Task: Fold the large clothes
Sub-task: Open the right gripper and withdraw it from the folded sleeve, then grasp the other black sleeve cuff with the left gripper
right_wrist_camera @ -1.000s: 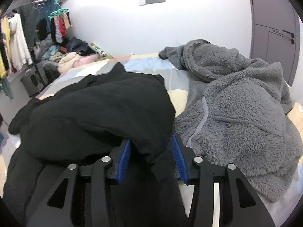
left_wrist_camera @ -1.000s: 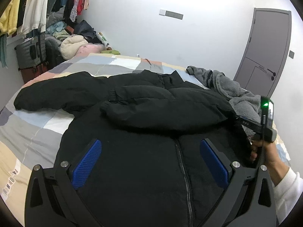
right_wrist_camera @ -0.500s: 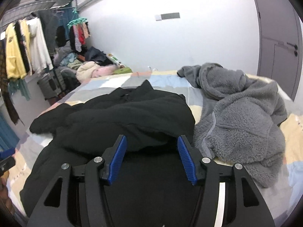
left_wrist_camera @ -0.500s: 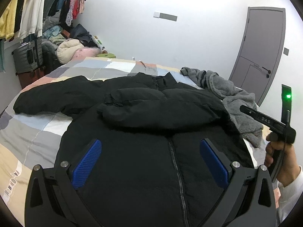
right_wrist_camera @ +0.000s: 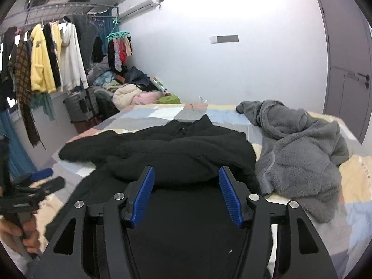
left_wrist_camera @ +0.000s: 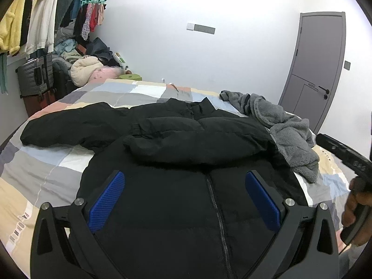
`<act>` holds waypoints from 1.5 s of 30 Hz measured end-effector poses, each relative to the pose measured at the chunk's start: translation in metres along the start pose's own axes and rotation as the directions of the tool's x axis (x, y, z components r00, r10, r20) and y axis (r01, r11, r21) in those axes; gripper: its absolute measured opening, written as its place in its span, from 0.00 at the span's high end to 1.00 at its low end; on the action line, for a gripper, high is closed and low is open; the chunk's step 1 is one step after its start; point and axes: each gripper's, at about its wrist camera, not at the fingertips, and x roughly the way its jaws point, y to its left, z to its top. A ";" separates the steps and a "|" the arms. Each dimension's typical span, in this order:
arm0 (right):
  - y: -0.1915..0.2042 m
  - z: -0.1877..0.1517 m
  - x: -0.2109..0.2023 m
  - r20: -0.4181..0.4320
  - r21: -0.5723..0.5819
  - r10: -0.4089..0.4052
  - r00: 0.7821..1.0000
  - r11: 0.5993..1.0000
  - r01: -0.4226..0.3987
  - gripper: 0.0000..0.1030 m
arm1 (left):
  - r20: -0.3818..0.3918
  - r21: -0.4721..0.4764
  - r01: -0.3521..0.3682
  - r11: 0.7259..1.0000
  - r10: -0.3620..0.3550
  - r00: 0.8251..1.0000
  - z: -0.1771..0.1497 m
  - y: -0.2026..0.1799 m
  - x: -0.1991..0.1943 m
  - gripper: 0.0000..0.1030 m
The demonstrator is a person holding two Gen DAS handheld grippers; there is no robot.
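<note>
On the patchwork bed (left_wrist_camera: 53, 174), one sleeve is laid across the black jacket (left_wrist_camera: 186, 209); beside it, the outstretched sleeve (left_wrist_camera: 69, 125) is judged next, both the left gripper (left_wrist_camera: 186, 200) and right gripper (right_wrist_camera: 186, 193) held wide and empty.

Black puffer jacket (right_wrist_camera: 186, 144) fills mid-bed; grey fleece (right_wrist_camera: 302, 148) crowds its right edge. Bare patchwork bedspread (left_wrist_camera: 46, 169) on left gives passing room. Suitcase (left_wrist_camera: 34, 76) & clothes pile block far corner.

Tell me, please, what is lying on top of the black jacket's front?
One sleeve is folded across the black jacket, over the chest. It covers the upper zipper; only the lower zipper shows. Whatever lies beneath the jacket besides the bed is hidden.
</note>
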 end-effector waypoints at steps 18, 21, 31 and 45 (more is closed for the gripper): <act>0.035 -0.037 -0.043 0.045 -0.024 0.013 0.999 1.000 -0.012 0.34 | -0.002 -0.115 -0.090 0.989 0.090 0.996 0.054 0.114 -0.026 0.00; 0.037 -0.045 -0.040 0.034 -0.011 0.010 0.999 1.000 -0.009 0.31 | -0.018 -0.173 -0.130 0.976 0.129 0.992 0.065 0.167 -0.025 0.00; 0.034 -0.057 0.004 -0.043 0.033 -0.041 0.998 0.999 0.042 0.22 | -0.037 -0.580 -0.174 0.796 0.187 0.982 0.016 0.378 0.044 0.00; 0.044 -0.049 0.050 -0.063 0.054 -0.102 0.993 0.993 0.106 0.02 | 0.058 -0.775 -0.034 0.631 0.124 0.991 -0.017 0.511 0.143 0.01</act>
